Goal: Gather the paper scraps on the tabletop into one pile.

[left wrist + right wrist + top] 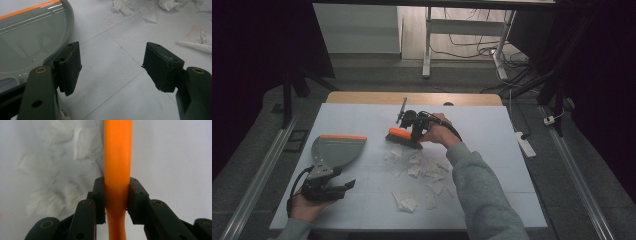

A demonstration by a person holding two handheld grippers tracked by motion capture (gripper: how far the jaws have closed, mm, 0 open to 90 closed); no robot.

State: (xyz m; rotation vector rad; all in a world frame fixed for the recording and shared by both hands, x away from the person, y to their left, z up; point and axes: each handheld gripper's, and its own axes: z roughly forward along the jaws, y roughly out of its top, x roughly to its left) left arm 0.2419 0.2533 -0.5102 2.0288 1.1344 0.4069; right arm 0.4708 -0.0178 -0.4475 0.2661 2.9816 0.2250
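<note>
Right hand-held gripper (411, 131) clenched on orange brush (402, 137), center frame, by paper scraps (424, 170); left hand-held gripper (343, 187) released, lower left, beside grey dustpan (337, 149).

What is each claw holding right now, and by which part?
The right claw is shut on the orange brush, clamping its narrow handle. The left claw is open and holds nothing; the dustpan lies beside it.
</note>
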